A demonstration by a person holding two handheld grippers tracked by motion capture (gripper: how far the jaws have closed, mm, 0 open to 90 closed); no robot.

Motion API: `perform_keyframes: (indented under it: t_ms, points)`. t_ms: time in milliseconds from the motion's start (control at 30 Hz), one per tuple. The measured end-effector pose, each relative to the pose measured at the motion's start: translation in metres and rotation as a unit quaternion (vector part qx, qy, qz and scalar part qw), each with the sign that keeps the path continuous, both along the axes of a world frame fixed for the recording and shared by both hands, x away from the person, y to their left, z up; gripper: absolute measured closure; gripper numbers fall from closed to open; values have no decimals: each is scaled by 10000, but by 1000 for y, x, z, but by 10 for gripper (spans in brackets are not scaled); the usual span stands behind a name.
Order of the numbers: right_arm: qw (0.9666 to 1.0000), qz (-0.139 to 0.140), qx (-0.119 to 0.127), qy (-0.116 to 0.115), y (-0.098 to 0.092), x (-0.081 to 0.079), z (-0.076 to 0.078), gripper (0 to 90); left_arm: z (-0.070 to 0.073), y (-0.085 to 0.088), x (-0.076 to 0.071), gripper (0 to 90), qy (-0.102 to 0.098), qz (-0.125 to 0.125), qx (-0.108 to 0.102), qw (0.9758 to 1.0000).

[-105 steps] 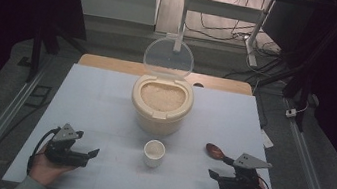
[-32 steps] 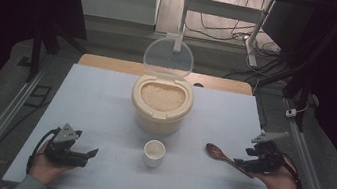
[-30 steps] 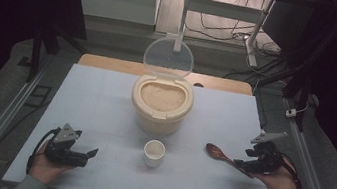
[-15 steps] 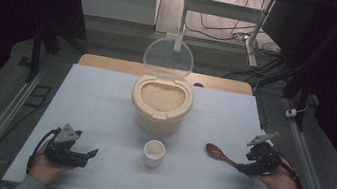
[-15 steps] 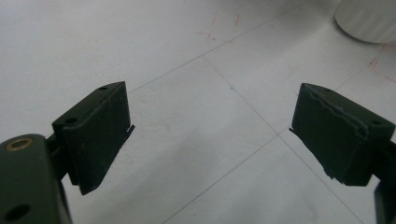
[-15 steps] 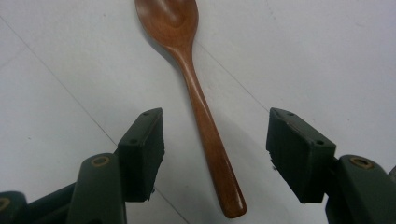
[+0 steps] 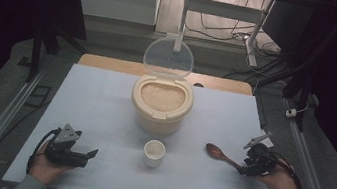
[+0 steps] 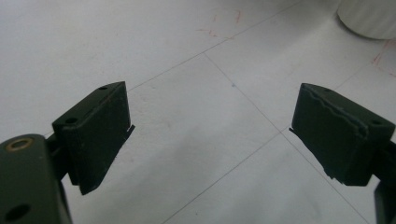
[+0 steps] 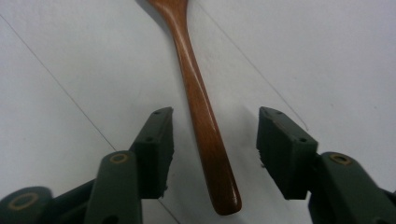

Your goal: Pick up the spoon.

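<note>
Two pads of the right gripper (image 9: 212, 149) are shown straddling the wooden spoon's (image 9: 201, 112) handle end, closing in but not yet pressing; the spoon lies flat on the white table (image 7: 105, 100), right of the cup (image 7: 154, 152). A slip or pivot is judged likely, since so little handle is caught. The left gripper (image 8: 210, 135) is held open, empty. No writing is legible.
</note>
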State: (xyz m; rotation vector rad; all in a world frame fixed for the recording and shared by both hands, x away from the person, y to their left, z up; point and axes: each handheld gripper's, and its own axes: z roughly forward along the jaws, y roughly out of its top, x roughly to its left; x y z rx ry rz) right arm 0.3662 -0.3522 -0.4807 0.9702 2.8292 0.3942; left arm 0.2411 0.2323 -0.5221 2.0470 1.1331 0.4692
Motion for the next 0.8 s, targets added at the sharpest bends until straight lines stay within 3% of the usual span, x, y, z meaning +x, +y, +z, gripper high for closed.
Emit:
perform_keyframes:
  t_ms: [400,500,800]
  points:
    - [9996,195,-145,150,0,4,-3,668,-1,0,1,116,18,12,-6,10000]
    - [9984,483,-268,133,5,2,-3,756,-1,0,1,114,22,-2,6,10000]
    - [9953,838,-484,-37,10,-1,-3,775,-1,1,0,114,14,21,8,10000]
